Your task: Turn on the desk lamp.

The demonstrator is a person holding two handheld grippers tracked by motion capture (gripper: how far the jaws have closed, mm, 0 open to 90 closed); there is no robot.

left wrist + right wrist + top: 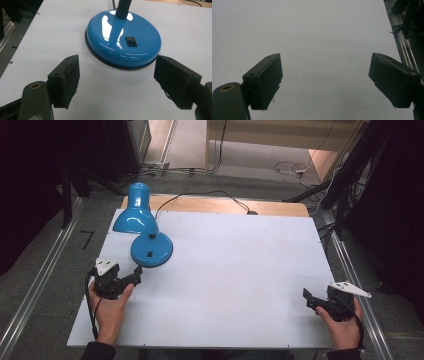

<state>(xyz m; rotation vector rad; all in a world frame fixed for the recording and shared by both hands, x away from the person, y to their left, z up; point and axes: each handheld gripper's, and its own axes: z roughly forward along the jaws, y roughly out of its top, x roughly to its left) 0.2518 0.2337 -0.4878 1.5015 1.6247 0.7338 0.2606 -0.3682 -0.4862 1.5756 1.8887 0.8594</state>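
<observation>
Under both your grippers lies one white table (pixel 240 280). Just ahead of your left gripper (pixel 116 82) stands one blue desk lamp (pixel 142 227), its round base (pixel 123 42) close beyond the spread jaws, nothing held between them. One black rocker switch (pixel 131 41) sits on that base. Your right gripper (pixel 325 80), jaws also spread and empty, hovers over bare board well apart from the lamp. Likely risk: pushing forward low could shove the glossy base, or a pad could slip off its curved dome and miss the switch.
</observation>
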